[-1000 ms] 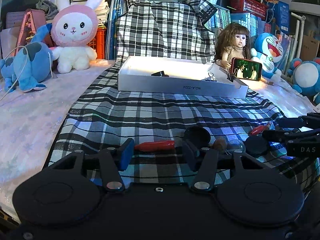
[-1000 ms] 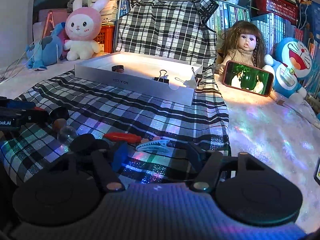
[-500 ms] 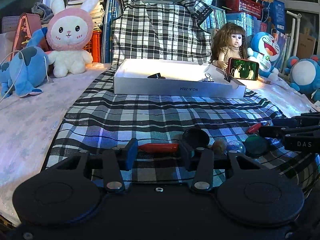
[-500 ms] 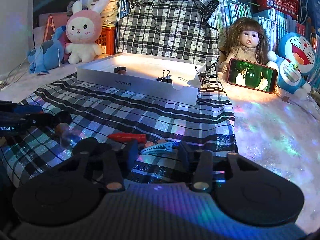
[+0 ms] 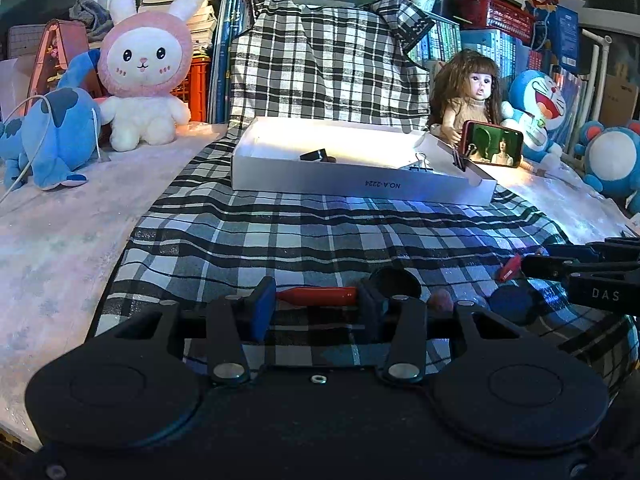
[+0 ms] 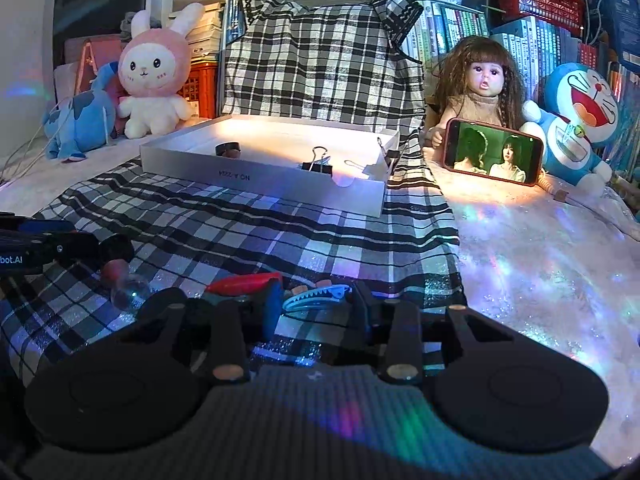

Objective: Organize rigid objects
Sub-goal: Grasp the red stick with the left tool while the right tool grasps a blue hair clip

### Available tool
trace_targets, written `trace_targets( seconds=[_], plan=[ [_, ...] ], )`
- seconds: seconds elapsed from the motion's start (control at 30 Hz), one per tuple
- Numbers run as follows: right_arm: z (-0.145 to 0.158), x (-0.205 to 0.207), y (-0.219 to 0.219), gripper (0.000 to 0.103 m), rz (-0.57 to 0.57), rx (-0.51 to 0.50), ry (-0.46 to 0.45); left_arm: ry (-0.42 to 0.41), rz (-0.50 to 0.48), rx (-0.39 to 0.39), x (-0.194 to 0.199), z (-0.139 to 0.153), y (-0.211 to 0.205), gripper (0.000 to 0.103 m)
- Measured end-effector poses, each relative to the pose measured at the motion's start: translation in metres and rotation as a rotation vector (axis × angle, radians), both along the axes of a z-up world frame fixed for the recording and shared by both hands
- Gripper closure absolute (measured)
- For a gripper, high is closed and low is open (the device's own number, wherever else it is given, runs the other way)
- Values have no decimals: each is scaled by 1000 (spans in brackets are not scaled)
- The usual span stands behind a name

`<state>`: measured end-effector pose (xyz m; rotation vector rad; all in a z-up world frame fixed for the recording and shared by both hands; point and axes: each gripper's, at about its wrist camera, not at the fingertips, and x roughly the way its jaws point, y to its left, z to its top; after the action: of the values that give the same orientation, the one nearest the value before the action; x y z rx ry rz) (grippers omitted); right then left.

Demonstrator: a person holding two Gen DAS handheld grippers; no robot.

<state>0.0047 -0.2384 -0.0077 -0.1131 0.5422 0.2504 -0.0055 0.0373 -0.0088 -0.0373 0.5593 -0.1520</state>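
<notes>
As both tools have just been closing, the scene reads as two pickups made at once. On the left, the left gripper (image 5: 316, 310) has narrowed its jaws on a slim red piece (image 5: 316, 295) that lies crosswise on the plaid cloth (image 5: 280, 240). The pads appear to press on its two ends, so I judge it clenched on that piece, though the grip sits at the very fingertips. Just right of it, loose on the cloth, are a black cap (image 5: 394, 282), a brown bead (image 5: 440, 302), a clear marble (image 6: 130, 286) and a dark blue disc (image 5: 512, 305), none of them touched. Beyond them, well apart from both tools, stands the white box (image 5: 360, 184), already holding a binder clip (image 6: 318, 164) and a small dark item. Further right, the right gripper (image 6: 316, 312) has drawn its jaws in much further, and they now pinch a blue-and-white hair clip (image 6: 316, 298) end to end. A second red piece (image 6: 244, 283) lies just beside its left pad, outside the grip. Both held things rest low at the cloth, not yet carried. With each grasp apparently made, I judge the next step to be a lift and a reach forward to the box. Thin pieces held by their ends could pivot or slip out on the way.
</notes>
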Motion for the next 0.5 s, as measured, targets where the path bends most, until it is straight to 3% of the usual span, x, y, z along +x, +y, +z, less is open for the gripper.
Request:
trace_targets(
  seconds=[0.5],
  plan=[
    [14,12,-5,60,-80,48,-7,12,50,15,18,18,-2,61]
  ],
)
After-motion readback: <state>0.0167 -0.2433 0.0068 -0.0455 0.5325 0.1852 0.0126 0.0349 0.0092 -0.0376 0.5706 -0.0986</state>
